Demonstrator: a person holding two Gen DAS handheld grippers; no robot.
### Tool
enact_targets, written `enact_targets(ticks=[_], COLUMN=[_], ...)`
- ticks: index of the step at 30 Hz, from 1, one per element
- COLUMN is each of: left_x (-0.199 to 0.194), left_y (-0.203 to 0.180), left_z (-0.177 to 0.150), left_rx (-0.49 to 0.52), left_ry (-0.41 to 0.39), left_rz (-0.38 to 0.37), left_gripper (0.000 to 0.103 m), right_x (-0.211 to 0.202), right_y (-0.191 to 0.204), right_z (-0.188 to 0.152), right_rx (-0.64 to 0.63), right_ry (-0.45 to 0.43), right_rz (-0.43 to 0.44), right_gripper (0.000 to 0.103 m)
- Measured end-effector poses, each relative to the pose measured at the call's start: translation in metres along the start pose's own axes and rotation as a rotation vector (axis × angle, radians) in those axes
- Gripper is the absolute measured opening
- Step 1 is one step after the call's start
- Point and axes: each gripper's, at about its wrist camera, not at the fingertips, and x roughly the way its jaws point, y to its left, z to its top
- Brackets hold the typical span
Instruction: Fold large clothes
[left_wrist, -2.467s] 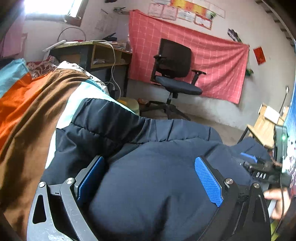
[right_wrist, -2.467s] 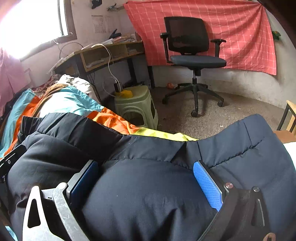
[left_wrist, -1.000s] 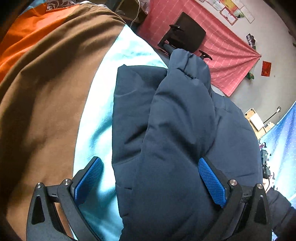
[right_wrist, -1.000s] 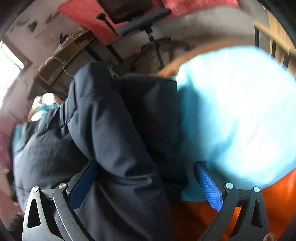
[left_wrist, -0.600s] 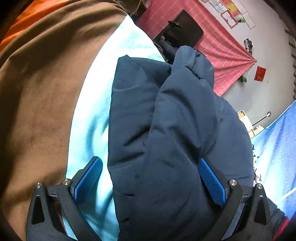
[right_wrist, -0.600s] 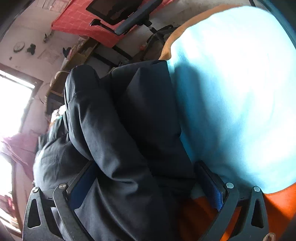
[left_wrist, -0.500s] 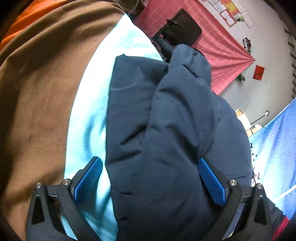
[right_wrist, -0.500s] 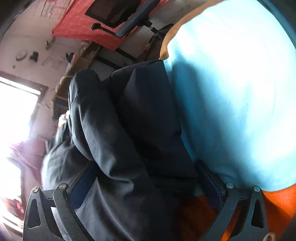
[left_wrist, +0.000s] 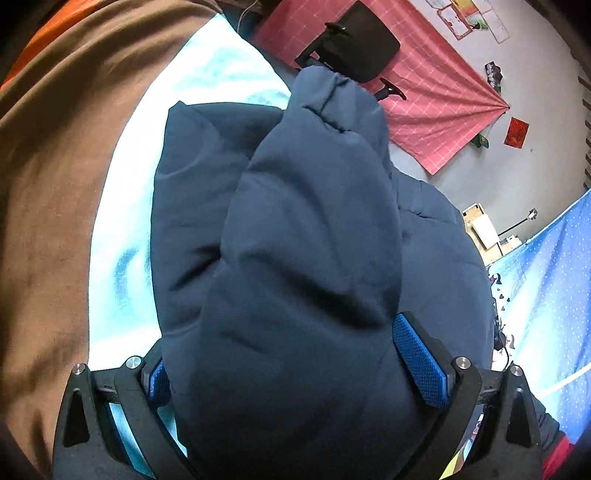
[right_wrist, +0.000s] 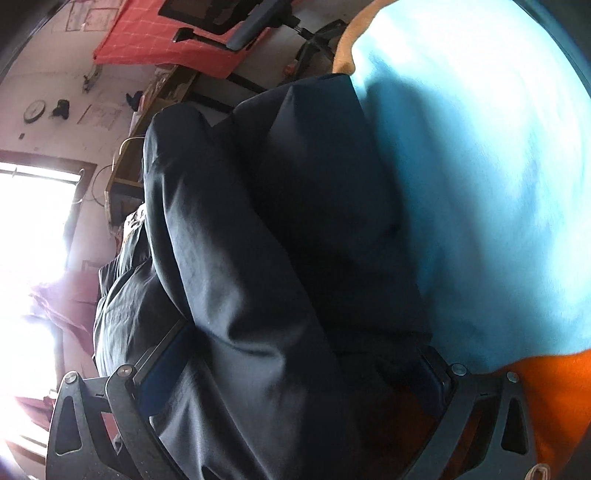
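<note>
A dark navy padded jacket (left_wrist: 295, 240) lies bunched on a striped blanket (left_wrist: 122, 221), one thick fold running up toward a sleeve cuff. My left gripper (left_wrist: 288, 365) straddles its near end with the jaws closing. The fabric bulges over the left pad and touches the right pad (left_wrist: 417, 354). In the right wrist view the same jacket (right_wrist: 240, 258) fills the wide gap of my right gripper (right_wrist: 299, 369). A dark fold lies against both shaded pads there, and the jaws stand as wide as before.
The blanket has brown (left_wrist: 48, 184), light blue (right_wrist: 480, 184) and orange (right_wrist: 554, 398) stripes. Beyond the bed edge stand a black office chair (left_wrist: 362, 48), a pink wall cloth (left_wrist: 443, 99) and a desk (right_wrist: 147, 122) by a bright window (right_wrist: 33, 221). A blue dotted cloth (left_wrist: 546, 295) hangs at right.
The jacket, held up facing the room earlier, now lies on the blanket with both grippers tipped down over it. In the left view its edge has spread over the left pad.
</note>
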Motion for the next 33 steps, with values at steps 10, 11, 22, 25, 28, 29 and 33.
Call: enact_targets(ticks=[10, 11, 22, 25, 28, 29, 33], left_x=[-0.015, -0.015, -0.045, -0.056, -0.075, -0.081, -0.104], left_y=[-0.014, -0.017, -0.052, -0.065, -0.083, -0.086, -0.102], left_z=[-0.009, -0.010, -0.042, -0.049, -0.055, -0.057, -0.065], left_rx=[0.027, 0.030, 0.057, 0.073, 0.113, 0.117, 0.129], left_ry=[-0.038, -0.040, -0.148, -0.165, -0.185, -0.189, -0.205], left_rz=[0.062, 0.069, 0.140, 0.137, 0.137, 0.139, 0.144], left_gripper=[0.049, 0.047, 0.016, 0.015, 0.014, 0.014, 0.014], right_x=[-0.011, -0.013, -0.034, -0.042, -0.058, -0.062, -0.078], right_y=[0.033, 0.036, 0.070, 0.093, 0.113, 0.117, 0.141], right_z=[-0.011, -0.013, -0.037, -0.040, -0.046, -0.049, -0.061], right_rx=[-0.057, -0.055, -0.035, -0.059, -0.074, -0.082, -0.129], right_ry=[-0.043, -0.056, -0.177, -0.200, -0.230, -0.233, -0.231], right_rz=[-0.059, -0.062, -0.088, -0.084, -0.057, -0.054, -0.043], right_gripper=[0.060, 0.053, 0.022, 0.020, 0.019, 0.018, 0.018])
